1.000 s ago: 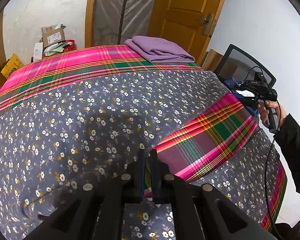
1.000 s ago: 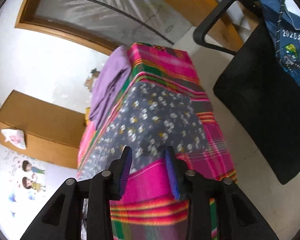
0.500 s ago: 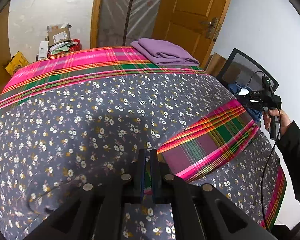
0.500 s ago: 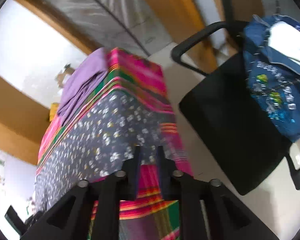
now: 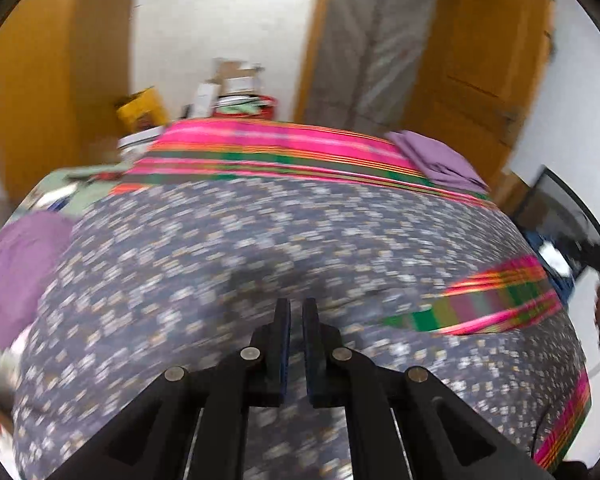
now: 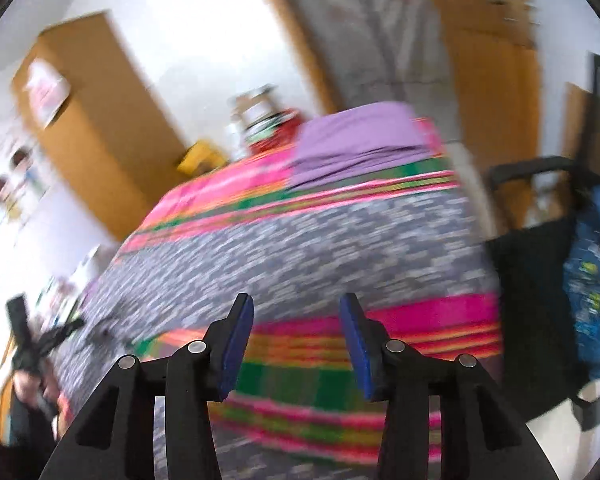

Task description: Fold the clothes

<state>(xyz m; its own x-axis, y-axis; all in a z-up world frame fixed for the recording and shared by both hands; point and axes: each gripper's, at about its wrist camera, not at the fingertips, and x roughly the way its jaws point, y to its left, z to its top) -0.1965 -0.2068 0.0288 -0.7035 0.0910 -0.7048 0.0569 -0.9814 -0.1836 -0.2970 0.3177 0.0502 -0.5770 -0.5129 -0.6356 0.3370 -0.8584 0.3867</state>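
A grey floral cloth [image 5: 260, 248] with pink, green and orange plaid bands lies spread over the bed; it also shows in the right wrist view [image 6: 320, 240]. A folded-over plaid corner [image 5: 496, 300] lies at the right. A folded purple garment [image 5: 436, 156] rests at the far right corner, also seen in the right wrist view [image 6: 360, 140]. A loose purple cloth [image 5: 16, 260] lies at the left. My left gripper [image 5: 296, 312] is nearly shut with nothing visibly between its pads, low over the floral cloth. My right gripper [image 6: 296, 320] is open and empty above the plaid band [image 6: 380, 340]. Both views are motion-blurred.
A black office chair [image 6: 540, 280] with a blue garment [image 6: 596, 280] stands right of the bed. A wooden door [image 5: 488, 48] and a plastic-covered doorway are behind. Boxes and clutter [image 5: 228, 92] sit past the far edge. A wooden cabinet [image 6: 88, 120] stands at the left.
My left gripper has swung left and let the plaid corner go from between its fingers. My right gripper has opened wide and turned from the chair toward the bed.
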